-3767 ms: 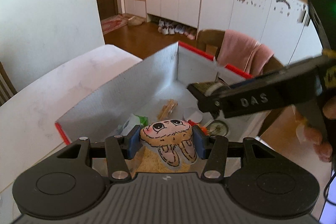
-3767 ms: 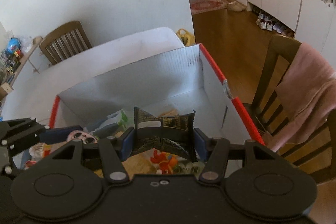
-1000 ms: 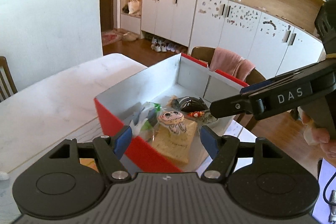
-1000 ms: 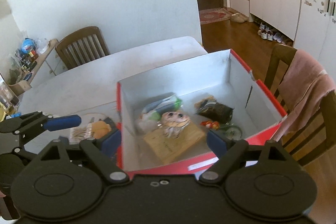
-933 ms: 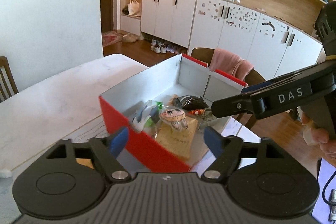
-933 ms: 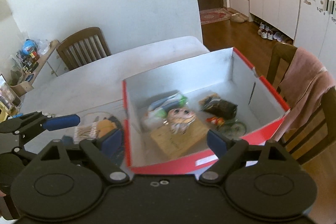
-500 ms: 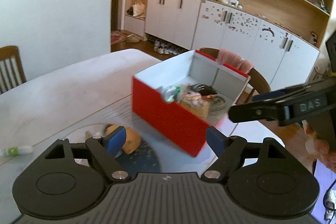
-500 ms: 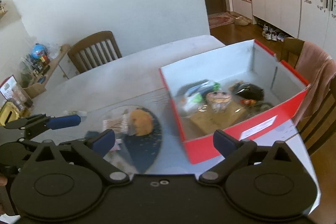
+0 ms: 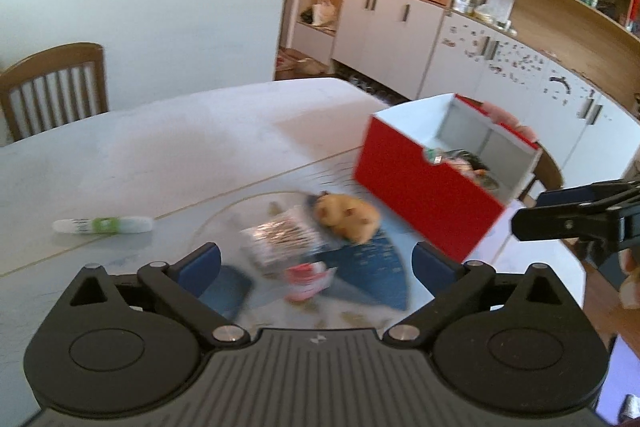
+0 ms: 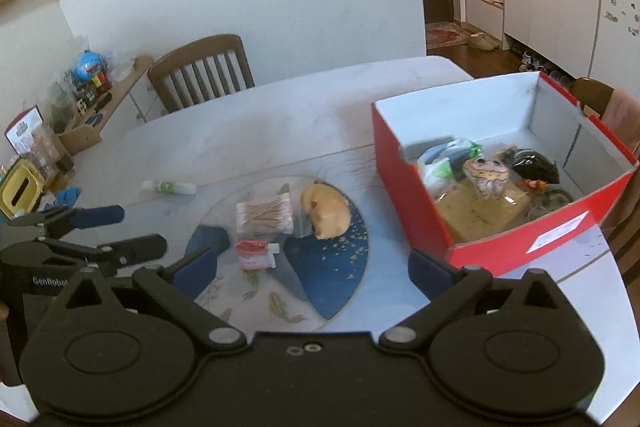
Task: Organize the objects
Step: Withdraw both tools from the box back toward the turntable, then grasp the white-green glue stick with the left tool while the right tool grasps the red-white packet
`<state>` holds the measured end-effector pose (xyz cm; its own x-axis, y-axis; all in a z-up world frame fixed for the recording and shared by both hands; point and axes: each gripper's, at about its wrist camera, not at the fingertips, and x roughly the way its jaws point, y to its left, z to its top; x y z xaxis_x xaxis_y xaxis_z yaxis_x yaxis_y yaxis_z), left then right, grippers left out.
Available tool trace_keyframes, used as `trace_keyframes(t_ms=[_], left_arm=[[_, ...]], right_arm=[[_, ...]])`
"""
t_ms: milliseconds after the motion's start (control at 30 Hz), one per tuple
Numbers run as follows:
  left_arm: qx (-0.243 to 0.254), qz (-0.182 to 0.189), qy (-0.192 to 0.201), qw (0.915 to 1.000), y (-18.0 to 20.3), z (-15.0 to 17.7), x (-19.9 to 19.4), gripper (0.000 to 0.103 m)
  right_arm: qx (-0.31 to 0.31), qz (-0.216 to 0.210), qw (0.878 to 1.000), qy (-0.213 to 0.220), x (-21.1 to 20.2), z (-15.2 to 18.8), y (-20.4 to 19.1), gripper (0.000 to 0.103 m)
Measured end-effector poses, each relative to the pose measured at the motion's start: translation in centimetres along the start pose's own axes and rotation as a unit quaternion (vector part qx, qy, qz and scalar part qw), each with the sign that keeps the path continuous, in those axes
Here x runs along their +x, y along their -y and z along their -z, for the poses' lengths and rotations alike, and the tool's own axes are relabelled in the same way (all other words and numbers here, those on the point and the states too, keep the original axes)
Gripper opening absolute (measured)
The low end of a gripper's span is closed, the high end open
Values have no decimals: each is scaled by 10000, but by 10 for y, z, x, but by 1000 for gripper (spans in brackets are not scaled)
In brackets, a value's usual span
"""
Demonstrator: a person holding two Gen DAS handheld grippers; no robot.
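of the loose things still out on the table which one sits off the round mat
The white tube with the green label. It lies alone on the bare table, left of the round mat; the cotton swab pack, tan plush and red-and-white packet are all on it.

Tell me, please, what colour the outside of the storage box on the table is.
Red outside, with pale grey inner walls; the box shows best in the right wrist view.
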<state>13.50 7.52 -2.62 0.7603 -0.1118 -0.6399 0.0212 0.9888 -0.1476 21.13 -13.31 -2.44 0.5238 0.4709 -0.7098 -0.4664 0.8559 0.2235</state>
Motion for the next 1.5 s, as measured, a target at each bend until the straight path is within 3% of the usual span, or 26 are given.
trace_keyframes(t_ms=[367, 500, 733, 1100, 1267, 1500], left_arm=[[-265, -924, 174, 9952, -75, 9, 9, 102], [140, -1228, 207, 9921, -99, 4, 24, 103], [1328, -1116, -147, 9847, -144, 4, 66, 102], [2300, -809, -402, 9690, -174, 4, 120, 102], [2325, -627, -512, 9692, -192, 3, 133, 102], [1787, -249, -559, 9820, -216, -4, 142, 102]], right_arm=[[-266, -9, 9993, -273, 31, 6, -35, 102], [-286, -30, 9987, -428, 43, 8, -43, 102], [-296, 69, 9977, -598, 65, 11, -49, 102], [-373, 166, 9954, -863, 105, 10, -66, 102], [-536, 170, 9940, -939, 121, 10, -75, 100], [-566, 224, 9933, -979, 154, 10, -77, 95]])
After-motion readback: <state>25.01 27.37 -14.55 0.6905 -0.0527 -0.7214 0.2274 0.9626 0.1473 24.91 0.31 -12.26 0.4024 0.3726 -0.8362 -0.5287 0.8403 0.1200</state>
